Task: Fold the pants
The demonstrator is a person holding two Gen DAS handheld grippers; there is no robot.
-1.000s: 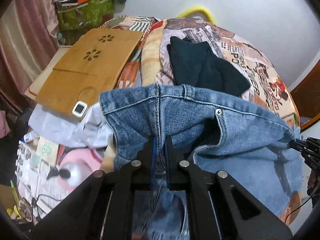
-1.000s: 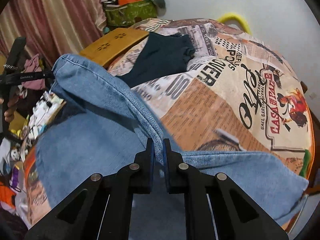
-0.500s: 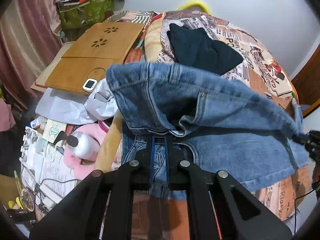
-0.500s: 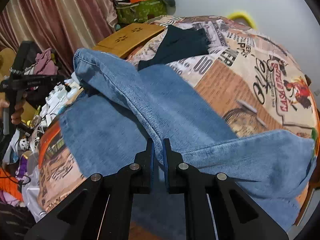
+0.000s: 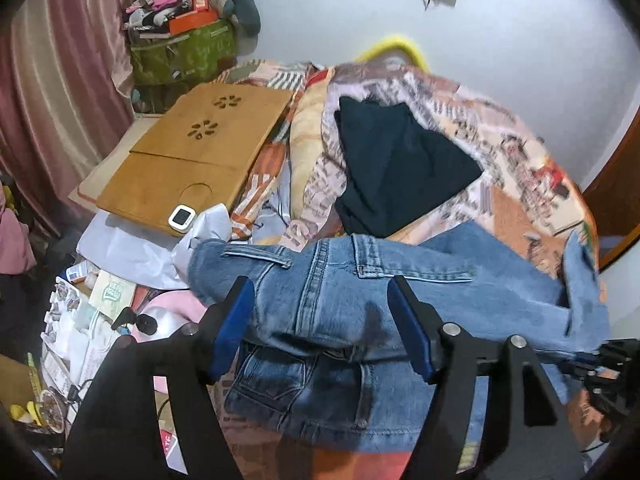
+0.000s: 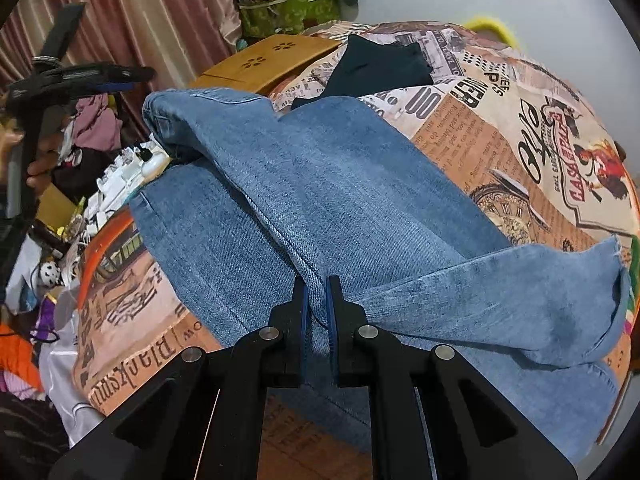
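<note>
Left wrist: green bag (image 5: 188, 54) holds piled clothes (image 5: 168, 12).

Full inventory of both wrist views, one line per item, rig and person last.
jeans: 1, blue denim, folded over on the bedspread, waistband toward the left tool
dark garment: 1, black, on the bedspread beyond the jeans
bedspread: 1, beige and orange newspaper print, covering the bed
wooden board: 1, tan, left of the bed
small device: 1, white with dark screen, on the board's near edge
green bag: 1, far left corner
curtain: 1, pink, left wall
left tool: jaws just opened, denim between, pads clear
right tool: shut on a jeans fold
hand: 1, holding the left tool's handle
</note>
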